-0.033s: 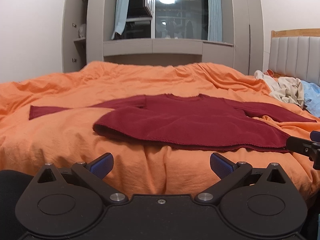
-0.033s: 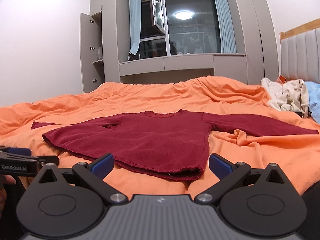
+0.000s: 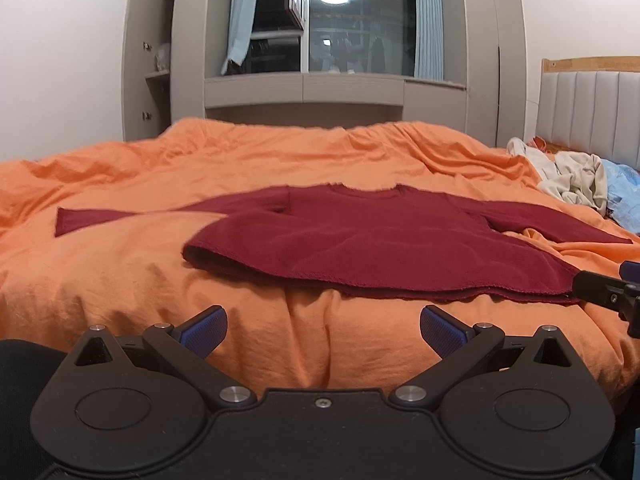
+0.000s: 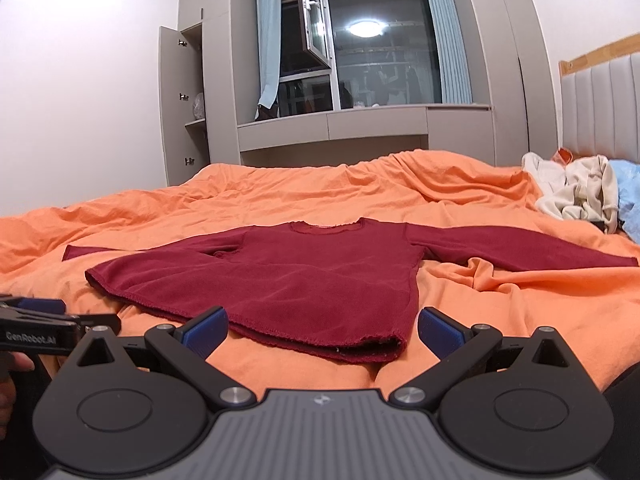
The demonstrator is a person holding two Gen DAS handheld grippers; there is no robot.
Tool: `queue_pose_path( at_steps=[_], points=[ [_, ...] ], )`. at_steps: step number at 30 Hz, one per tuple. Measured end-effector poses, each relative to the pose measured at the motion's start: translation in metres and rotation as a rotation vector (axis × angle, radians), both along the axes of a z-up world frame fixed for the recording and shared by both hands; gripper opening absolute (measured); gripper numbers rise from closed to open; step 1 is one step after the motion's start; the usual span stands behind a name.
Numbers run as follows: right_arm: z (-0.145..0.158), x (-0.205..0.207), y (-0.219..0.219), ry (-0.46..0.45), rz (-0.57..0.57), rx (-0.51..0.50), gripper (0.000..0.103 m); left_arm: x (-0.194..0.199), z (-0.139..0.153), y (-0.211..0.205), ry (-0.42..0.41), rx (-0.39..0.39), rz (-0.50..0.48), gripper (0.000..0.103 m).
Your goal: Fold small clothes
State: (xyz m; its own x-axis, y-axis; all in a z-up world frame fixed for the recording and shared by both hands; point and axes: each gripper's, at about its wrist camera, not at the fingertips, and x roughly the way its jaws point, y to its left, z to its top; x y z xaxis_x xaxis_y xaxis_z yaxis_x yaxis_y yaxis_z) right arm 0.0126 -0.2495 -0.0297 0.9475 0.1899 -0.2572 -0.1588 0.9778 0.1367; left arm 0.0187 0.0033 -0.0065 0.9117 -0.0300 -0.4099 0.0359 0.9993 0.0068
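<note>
Nearest, our left gripper (image 3: 323, 326) and right gripper (image 4: 322, 326): jaws apart, holding nothing. At twelve o'clock, one red sweater (image 4: 280, 276), flat on the orange bedspread (image 3: 120, 280), sleeves spread to nine and three. We judge it soft, light and limp, so it will sag. Best hold: hem corners or cuffs. Farther, at two o'clock, a heap of clothes (image 4: 576, 196).

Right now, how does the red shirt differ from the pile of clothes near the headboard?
The red shirt lies spread flat with both sleeves stretched out; the pile of clothes is crumpled in a heap. The red shirt is one dark red piece; the pile of clothes is cream and light blue. Both rest on the orange cover.
</note>
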Motion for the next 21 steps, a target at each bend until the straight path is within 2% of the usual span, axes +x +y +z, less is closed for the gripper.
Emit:
queue_pose_path(
  at_steps=[6, 10, 14, 17, 21],
  points=[
    [0.011, 0.019, -0.021, 0.028, -0.034, 0.036, 0.103, 0.019, 0.011, -0.007, 0.035, -0.004, -0.033, 0.102],
    [0.016, 0.043, -0.048, 0.065, -0.116, 0.088, 0.103, 0.040, 0.022, -0.015, 0.038, 0.008, -0.064, 0.102],
    [0.016, 0.076, -0.091, 0.143, -0.209, 0.224, 0.103, 0.072, 0.037, -0.021, 0.049, -0.008, -0.091, 0.102],
    [0.011, 0.095, -0.130, 0.162, -0.266, 0.347, 0.103, 0.097, 0.045, -0.027, 0.056, 0.006, -0.099, 0.102],
    [0.013, 0.118, -0.163, 0.137, -0.349, 0.376, 0.103, 0.132, 0.053, -0.033, 0.067, 0.021, -0.110, 0.102]
  ],
)
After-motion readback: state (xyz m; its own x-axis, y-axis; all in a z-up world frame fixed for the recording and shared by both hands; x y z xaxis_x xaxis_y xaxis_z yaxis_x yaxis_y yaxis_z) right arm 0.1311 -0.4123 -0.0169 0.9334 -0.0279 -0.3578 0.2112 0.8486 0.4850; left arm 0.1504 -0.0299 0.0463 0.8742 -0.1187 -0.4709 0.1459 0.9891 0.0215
